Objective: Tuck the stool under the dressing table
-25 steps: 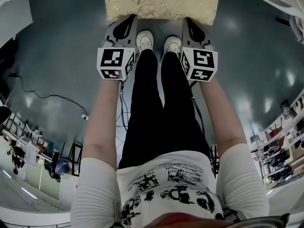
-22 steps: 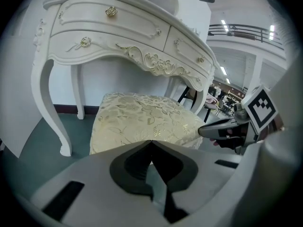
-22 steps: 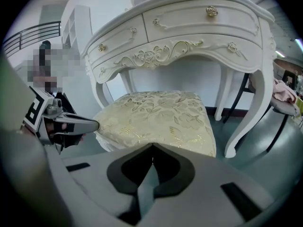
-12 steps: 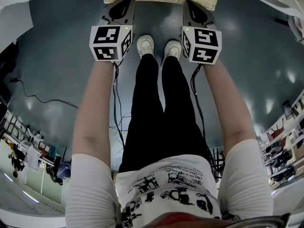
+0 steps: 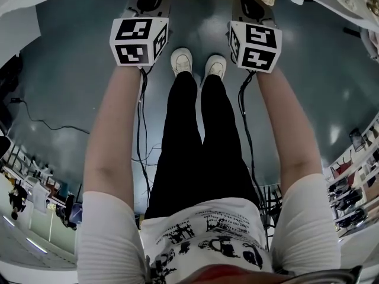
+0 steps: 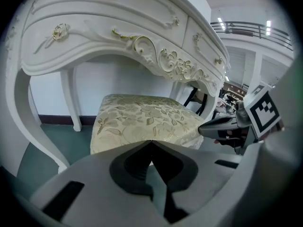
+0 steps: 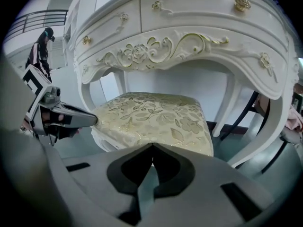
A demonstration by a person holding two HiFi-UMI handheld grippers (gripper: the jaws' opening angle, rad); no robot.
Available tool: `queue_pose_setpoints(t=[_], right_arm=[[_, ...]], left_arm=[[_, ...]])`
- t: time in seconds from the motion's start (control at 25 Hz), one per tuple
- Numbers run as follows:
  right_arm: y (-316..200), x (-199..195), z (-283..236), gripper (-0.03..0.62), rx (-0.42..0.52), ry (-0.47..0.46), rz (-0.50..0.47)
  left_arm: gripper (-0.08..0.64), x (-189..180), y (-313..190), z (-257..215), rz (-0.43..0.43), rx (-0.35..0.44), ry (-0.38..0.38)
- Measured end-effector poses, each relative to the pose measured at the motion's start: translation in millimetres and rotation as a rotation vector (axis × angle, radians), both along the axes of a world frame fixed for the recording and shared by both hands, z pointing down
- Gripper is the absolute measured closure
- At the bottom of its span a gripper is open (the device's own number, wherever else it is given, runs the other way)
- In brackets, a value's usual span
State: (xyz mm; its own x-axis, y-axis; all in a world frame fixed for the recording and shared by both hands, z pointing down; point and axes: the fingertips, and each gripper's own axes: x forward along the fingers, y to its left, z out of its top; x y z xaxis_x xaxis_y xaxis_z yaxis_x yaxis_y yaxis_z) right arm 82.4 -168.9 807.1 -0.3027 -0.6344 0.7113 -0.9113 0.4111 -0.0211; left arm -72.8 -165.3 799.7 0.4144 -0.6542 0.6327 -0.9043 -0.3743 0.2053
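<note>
No legible writing shows: the person's white shirt (image 5: 207, 241) carries black print too small to read, and the marker cubes bear only black-and-white square patterns. The stool (image 6: 142, 119), its cushion in pale gold floral cloth, stands on the dark floor in the knee arch of the dressing table (image 6: 118, 37), between the table's curved white legs, with its near part projecting toward the person. The left gripper (image 6: 151, 143) has its jaws pressed together with nothing between them, tips right at the cushion's near edge; the right gripper (image 7: 152, 146) is likewise clenched and empty at the same edge, beside it. Whether either tip actually touches the cloth cannot be told. The table's front has gilt scrollwork and small gold knobs. White shoes (image 5: 182, 61) stand between the two grippers, and a cable (image 5: 41, 120) trails over the floor to the left. A person in a dark cap (image 7: 42, 51) stands far back by a railing. In the head view the stool is cut off at the top edge and its legs are hidden everywhere.
</note>
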Motion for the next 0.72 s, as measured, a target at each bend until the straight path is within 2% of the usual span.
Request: queue_pose_setpoints(t=[0.32, 0.52, 0.72], right_arm=[[-30, -3, 0, 0.575, 0.019, 0.017, -0.006], [-48, -7, 0, 0.575, 0.033, 0.030, -0.012], [-66, -4, 0, 0.575, 0.058, 0.041, -0.009]], left_arm=[[0.540, -2, -30, 1, 0.013, 0.000, -0.009], [0.540, -5, -49, 1, -0.010, -0.030, -0.019], [0.540, -3, -65, 0, -0.025, -0.015, -0.023]])
